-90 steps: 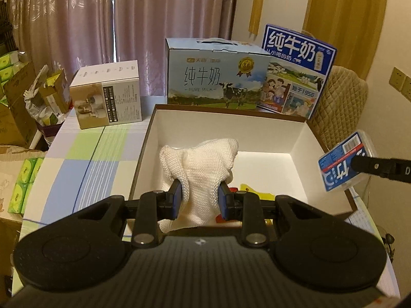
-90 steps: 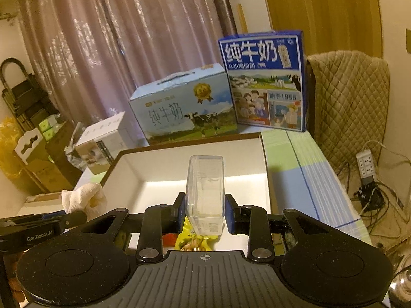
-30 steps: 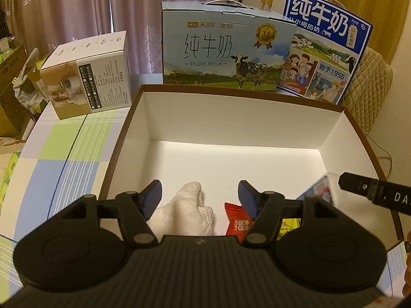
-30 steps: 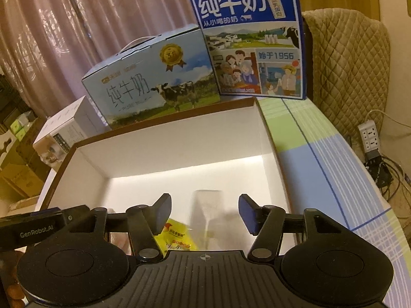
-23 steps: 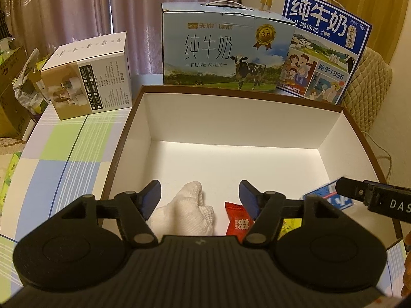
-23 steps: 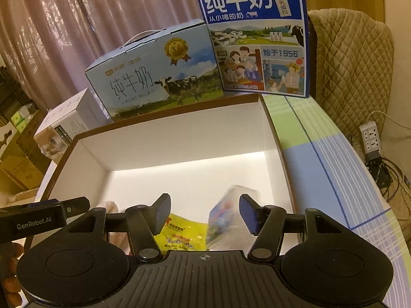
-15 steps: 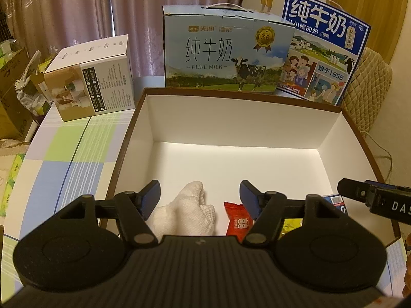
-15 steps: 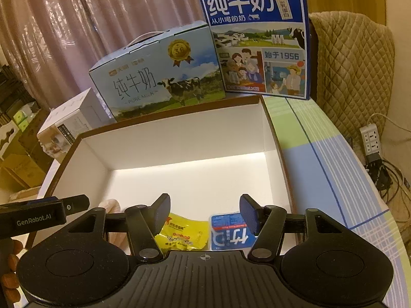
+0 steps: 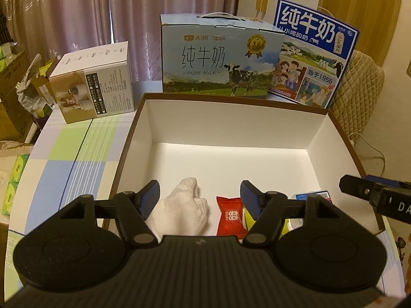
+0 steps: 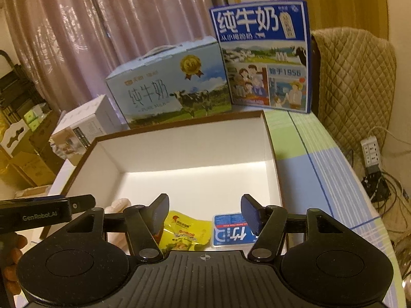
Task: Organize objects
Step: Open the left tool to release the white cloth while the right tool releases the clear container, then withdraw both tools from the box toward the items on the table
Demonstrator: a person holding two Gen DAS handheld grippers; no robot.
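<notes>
My left tongs (image 9: 200,196) are spread wide and hold nothing; they hover over the near end of the open white-lined box (image 9: 231,125), and below their gap lies the white knitted cloth (image 9: 183,211) on the box floor. Just beside the cloth, to its right, lies a red snack packet (image 9: 230,215), and a yellow packet (image 9: 248,218) shows only as a sliver behind the right-hand finger. My right tongs (image 10: 204,211) are likewise wide apart and empty, positioned over the same near end of the box (image 10: 190,143). Beneath them the yellow packet (image 10: 186,229) lies flat, and just beside it on the right lies the clear case with the blue label (image 10: 231,229), label up; whether the two touch I cannot tell from this view. The far half of the box floor is bare white. The box sits on the checked tabletop (image 9: 74,148). Behind the box stand a pale blue milk carton with a cow picture (image 9: 218,56) and, to its right, a taller dark blue milk carton (image 9: 312,54). Well apart to the left stands a white and tan product box (image 9: 93,82). Pink curtains (image 9: 77,10) close the background.
</notes>
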